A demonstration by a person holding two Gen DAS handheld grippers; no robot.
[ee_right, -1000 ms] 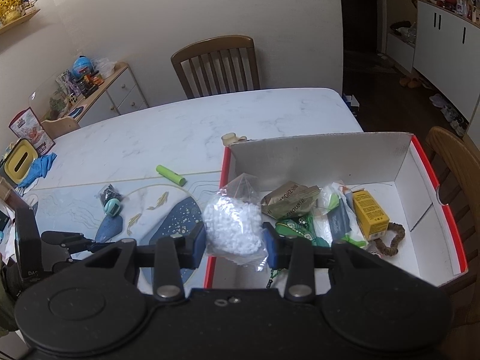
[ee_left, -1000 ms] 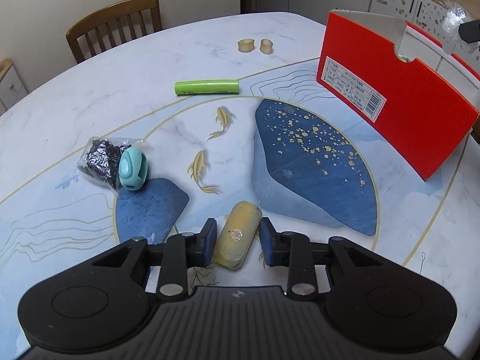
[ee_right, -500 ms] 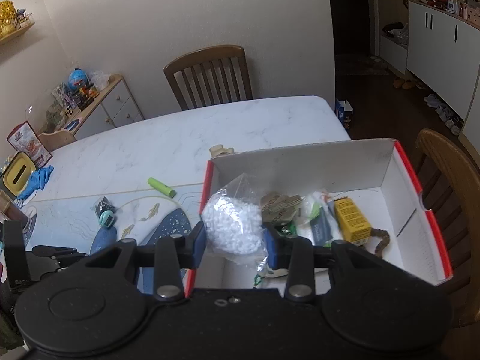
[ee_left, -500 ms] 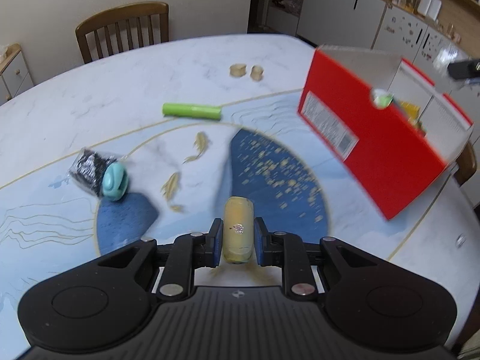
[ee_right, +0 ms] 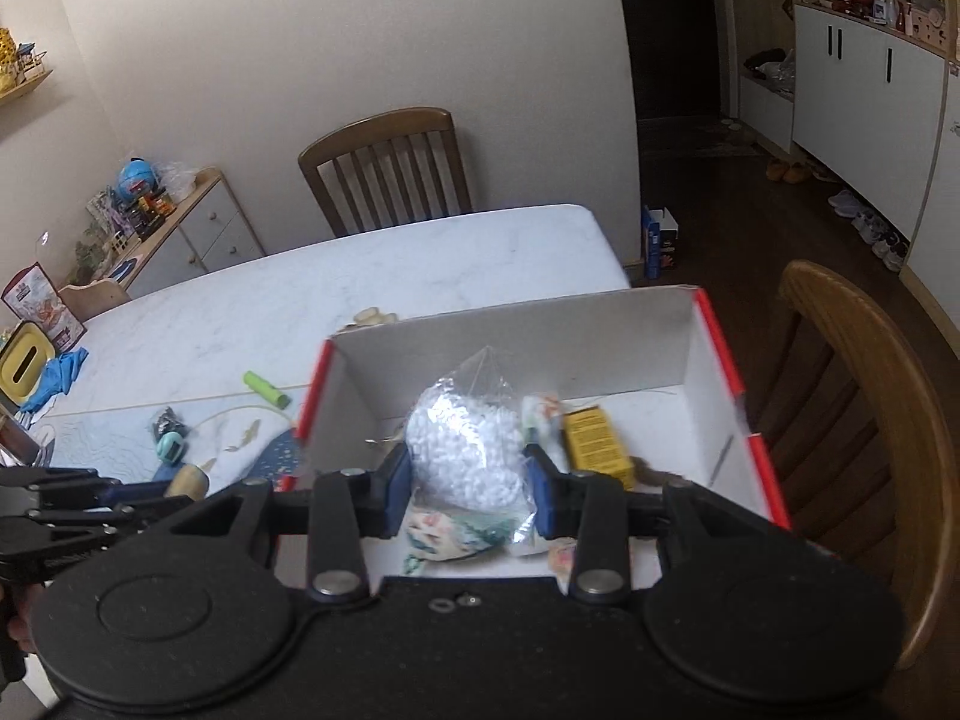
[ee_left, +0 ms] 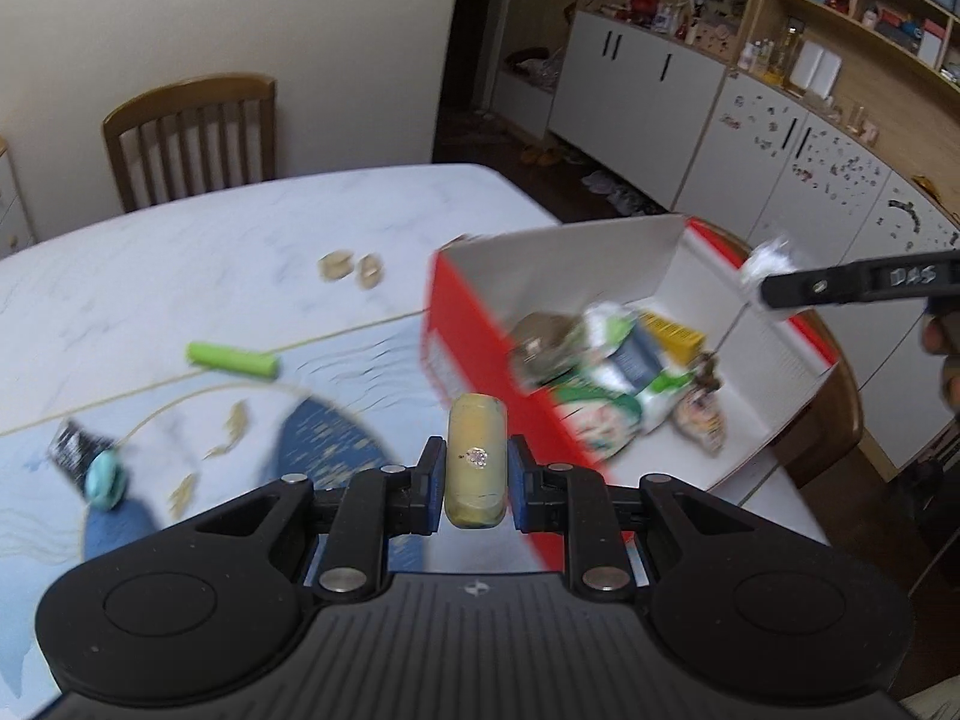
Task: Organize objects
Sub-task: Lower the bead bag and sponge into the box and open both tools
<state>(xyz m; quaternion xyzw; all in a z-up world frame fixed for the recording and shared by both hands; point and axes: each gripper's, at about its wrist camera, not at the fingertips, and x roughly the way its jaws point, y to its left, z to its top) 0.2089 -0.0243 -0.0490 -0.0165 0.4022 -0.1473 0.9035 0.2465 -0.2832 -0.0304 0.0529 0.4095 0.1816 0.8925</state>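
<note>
1. A yellow tube (ee_left: 476, 457) is clamped between the fingers of the left gripper (ee_left: 476, 483), held above the counter (ee_left: 198, 264) just beside the red box (ee_left: 480, 372);
2. A bag of white beads (ee_right: 465, 450) is gripped by the right gripper (ee_right: 468, 489), held over the inside of the red box;
3. A green tube (ee_left: 233, 359), a teal object (ee_left: 105, 478) and two tan rings (ee_left: 351, 267) are left on the counter, to the left of the red box.

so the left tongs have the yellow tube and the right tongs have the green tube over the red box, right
Not quite. The right tongs hold a clear bag of white beads over the red box, as the right wrist view shows. The green tube lies on the table. The left tongs do have the yellow tube.
</note>
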